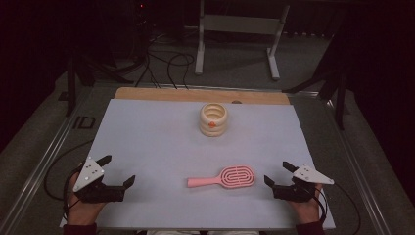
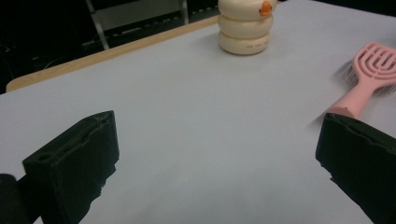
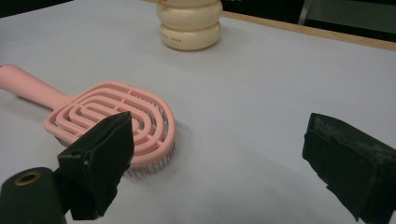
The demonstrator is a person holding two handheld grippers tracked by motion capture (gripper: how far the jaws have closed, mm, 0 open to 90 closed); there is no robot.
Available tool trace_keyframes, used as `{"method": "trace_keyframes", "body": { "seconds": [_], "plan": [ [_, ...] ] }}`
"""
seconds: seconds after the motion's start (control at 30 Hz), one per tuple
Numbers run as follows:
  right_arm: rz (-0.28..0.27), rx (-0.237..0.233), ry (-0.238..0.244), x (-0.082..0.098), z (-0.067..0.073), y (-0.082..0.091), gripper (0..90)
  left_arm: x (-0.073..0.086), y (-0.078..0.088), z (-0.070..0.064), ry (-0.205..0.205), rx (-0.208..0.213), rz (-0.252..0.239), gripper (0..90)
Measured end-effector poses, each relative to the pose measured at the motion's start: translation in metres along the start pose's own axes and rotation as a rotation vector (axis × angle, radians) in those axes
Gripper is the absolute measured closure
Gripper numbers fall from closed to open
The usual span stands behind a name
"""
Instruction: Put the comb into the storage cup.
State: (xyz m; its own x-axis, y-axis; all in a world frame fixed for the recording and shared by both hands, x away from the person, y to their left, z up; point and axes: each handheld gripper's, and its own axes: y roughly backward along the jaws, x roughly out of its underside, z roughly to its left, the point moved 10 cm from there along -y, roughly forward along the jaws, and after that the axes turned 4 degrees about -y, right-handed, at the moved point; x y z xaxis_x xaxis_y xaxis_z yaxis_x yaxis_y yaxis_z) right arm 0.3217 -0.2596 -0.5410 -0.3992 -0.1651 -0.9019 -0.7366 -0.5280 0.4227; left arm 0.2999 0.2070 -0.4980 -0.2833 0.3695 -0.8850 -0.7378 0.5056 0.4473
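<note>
A pink hairbrush (image 1: 226, 177), lying flat on the pale blue table top (image 1: 156, 137), bristles down. Long way running left to right, almost even with the near edge. Handle end pointing left and a tiny bit toward the near edge; round slotted head on the right. Near the near edge, a little right of the middle. In the right gripper view, the brush head (image 3: 126, 119) just past the tip of one jaw, not touching it, handle stretching away to the left of that view. In the left gripper view, the brush (image 2: 369, 77) far over at the right side, head up, handle coming down toward one jaw.

Right gripper (image 1: 280, 175) near the right near corner, jaws spread wide apart, holding nothing, just beside the brush head with a small gap of bare top between. Left gripper (image 1: 117, 171) near the left near corner, jaws spread wide too, holding nothing, well apart from the brush handle. A hand (image 1: 83, 208) under the left one and a hand (image 1: 306, 208) under the right one, both coming in over the near edge.

Farther off, a cream ringed pot (image 1: 213, 119) standing upright close to the far edge, near the middle, with an orange dot on it. Lots of bare top between the pot and the brush, and all across the left half. A wooden strip (image 1: 147, 94) along the far edge.
</note>
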Motion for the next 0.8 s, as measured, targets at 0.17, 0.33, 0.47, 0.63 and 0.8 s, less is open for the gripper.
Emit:
{"method": "trace_keyframes", "body": {
  "seconds": [0.17, 0.33, 0.47, 0.63, 0.8],
  "plan": [
    [0.005, -0.004, 0.003, 0.0, 0.001, -0.001, 9.1, -0.001, -0.006, -0.007, -0.016, 0.015, 0.011, 0.1],
    [0.009, -0.009, 0.007, 0.001, 0.002, -0.002, 9.1, -0.002, -0.01, -0.012, -0.025, 0.033, 0.013, 0.1],
    [0.012, -0.014, 0.007, 0.001, 0.004, -0.002, 9.1, -0.002, -0.014, -0.018, -0.039, 0.048, 0.017, 0.1],
    [0.016, -0.025, 0.011, 0.001, 0.006, -0.003, 9.1, -0.003, -0.016, -0.022, -0.048, 0.058, 0.018, 0.1],
    [0.024, -0.038, 0.017, 0.002, 0.009, -0.004, 9.1, -0.005, -0.016, -0.023, -0.047, 0.064, 0.007, 0.1]
  ]
}}
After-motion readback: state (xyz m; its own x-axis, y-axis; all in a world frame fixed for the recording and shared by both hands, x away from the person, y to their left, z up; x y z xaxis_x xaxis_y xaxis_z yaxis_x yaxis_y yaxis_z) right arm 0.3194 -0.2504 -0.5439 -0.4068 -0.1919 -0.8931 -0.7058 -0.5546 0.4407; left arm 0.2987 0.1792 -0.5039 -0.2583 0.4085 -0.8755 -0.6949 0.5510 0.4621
